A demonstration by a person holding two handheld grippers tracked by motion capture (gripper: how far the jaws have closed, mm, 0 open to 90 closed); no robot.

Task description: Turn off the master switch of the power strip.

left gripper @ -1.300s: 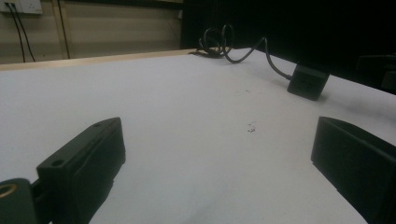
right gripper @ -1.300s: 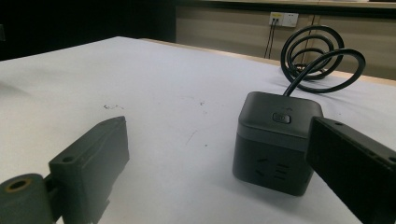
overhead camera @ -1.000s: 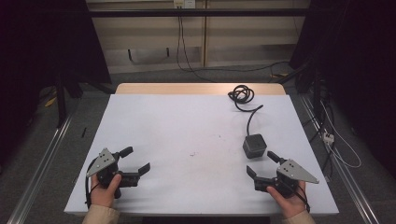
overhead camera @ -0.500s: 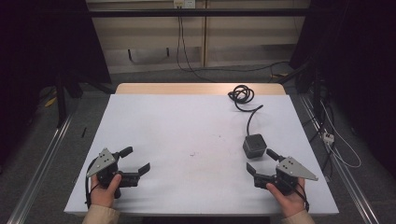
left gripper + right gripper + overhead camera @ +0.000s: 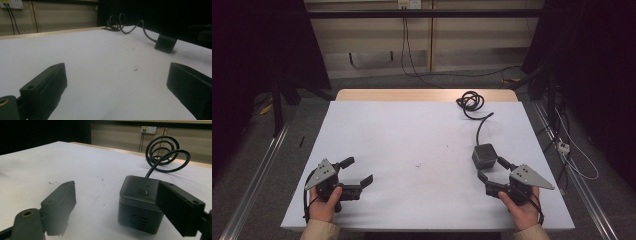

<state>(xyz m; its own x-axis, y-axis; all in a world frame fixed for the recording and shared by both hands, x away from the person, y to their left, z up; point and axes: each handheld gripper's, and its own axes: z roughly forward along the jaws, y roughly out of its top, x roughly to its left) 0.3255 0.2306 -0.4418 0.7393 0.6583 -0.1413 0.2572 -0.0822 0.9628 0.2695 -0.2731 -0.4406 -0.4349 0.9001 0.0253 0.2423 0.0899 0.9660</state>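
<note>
Dark grey plastic cube with black cable [image 5: 484, 155] on white table [image 5: 412, 135], right side, partly between jaws of right gripper [image 5: 493, 168]. Jaws apart, just been closing, one jaw alongside cube, other clear of it; contact unclear. Left gripper [image 5: 358, 171] near left edge, jaws wide apart, nothing between.

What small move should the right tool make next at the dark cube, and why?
Probably ease the right tool a little further forward, then close. The dark cube sits between its open jaws: one jaw is already beside the cube's side, the other stands well apart, with bare table between. The jaws have just been closing slightly, with no grip yet.
</note>
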